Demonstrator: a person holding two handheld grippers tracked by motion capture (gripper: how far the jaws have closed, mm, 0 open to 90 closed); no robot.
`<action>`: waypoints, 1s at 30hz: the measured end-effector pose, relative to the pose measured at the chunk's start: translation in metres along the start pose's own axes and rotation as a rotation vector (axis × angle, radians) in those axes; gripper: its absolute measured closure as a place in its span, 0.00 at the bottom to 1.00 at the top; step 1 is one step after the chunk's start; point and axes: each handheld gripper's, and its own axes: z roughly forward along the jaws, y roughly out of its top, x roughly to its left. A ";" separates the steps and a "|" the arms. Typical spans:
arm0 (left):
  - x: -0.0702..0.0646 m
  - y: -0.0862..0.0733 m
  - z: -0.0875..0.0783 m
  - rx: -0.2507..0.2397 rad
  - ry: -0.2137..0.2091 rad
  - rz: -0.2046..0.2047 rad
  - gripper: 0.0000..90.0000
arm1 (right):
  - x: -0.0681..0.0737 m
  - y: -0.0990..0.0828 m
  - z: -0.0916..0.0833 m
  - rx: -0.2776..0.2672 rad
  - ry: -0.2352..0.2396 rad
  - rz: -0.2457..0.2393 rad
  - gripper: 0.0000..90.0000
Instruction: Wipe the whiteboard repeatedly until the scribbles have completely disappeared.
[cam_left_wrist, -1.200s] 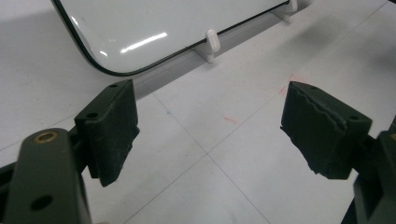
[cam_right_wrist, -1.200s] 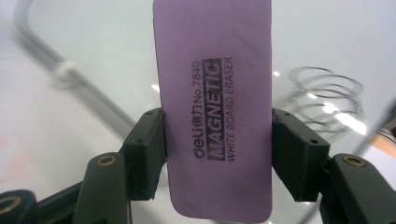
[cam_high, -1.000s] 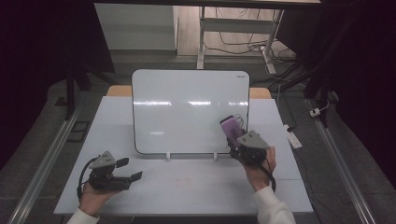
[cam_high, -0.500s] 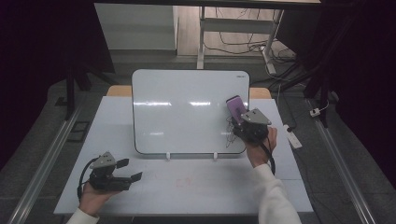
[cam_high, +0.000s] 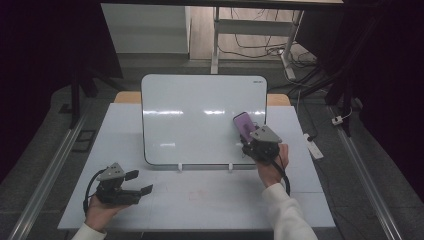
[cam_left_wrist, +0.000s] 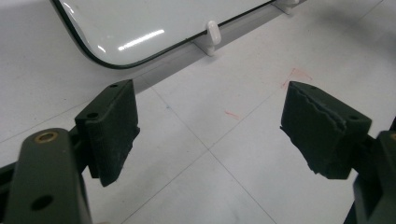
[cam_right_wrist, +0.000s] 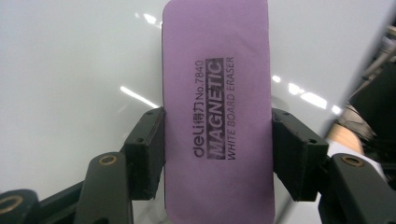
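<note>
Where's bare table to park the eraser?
Bare patches: the front strip between the left tongs and the right sleeve, and the table left of the whiteboard. Crowded: the board's lower right, where the right tongs hold the eraser.

purple eraser (cam_right_wrist: 217, 112) with black lettering, white whiteboard (cam_high: 200, 117)

The left gripper (cam_high: 142, 182) sits low at lower left, jaws spread wide and empty. The right gripper (cam_high: 248, 134) reaches up at centre right, jaws clamped, forearm stretched from the bottom edge.
</note>
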 end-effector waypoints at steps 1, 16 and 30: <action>0.000 0.000 0.000 0.000 0.000 -0.001 0.22 | -0.004 0.002 0.000 0.000 -0.009 0.002 0.45; -0.001 0.000 0.001 0.004 -0.006 0.000 0.22 | 0.031 -0.008 0.001 0.024 0.049 -0.110 0.45; -0.001 0.000 0.001 0.004 -0.005 0.001 0.22 | -0.018 0.005 -0.003 0.021 -0.055 -0.010 0.45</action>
